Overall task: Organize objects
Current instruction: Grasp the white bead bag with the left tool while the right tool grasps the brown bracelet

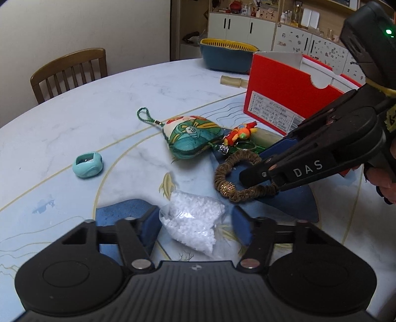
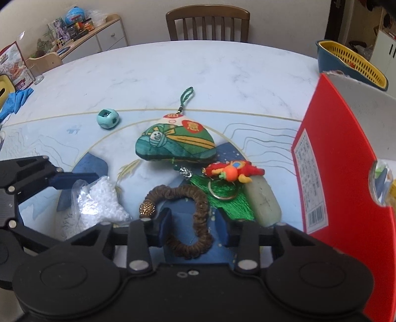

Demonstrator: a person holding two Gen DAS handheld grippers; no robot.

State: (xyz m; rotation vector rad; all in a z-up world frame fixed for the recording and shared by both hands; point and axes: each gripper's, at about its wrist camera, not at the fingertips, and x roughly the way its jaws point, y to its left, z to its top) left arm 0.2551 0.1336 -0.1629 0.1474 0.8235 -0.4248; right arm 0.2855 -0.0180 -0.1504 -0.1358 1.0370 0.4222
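Observation:
A brown scrunchie (image 2: 190, 218) with a gold bead lies on the table; it also shows in the left wrist view (image 1: 243, 178). My right gripper (image 2: 194, 229) is open, its blue pads on either side of the scrunchie's near part. My left gripper (image 1: 195, 228) is open around a clear bag of white beads (image 1: 195, 223), also visible in the right wrist view (image 2: 99, 203). A green stuffed charm (image 2: 174, 145), a red lobster keyring (image 2: 231, 172) on green tassel and a pale bar (image 2: 263, 200) lie close by.
A red shoe box (image 2: 346, 185) stands open at the right. A teal round sharpener (image 2: 108, 119) sits to the left. A blue and yellow basket (image 1: 226, 53) and a cream tube (image 1: 232, 81) lie at the back. A wooden chair (image 2: 207, 23) stands beyond the table.

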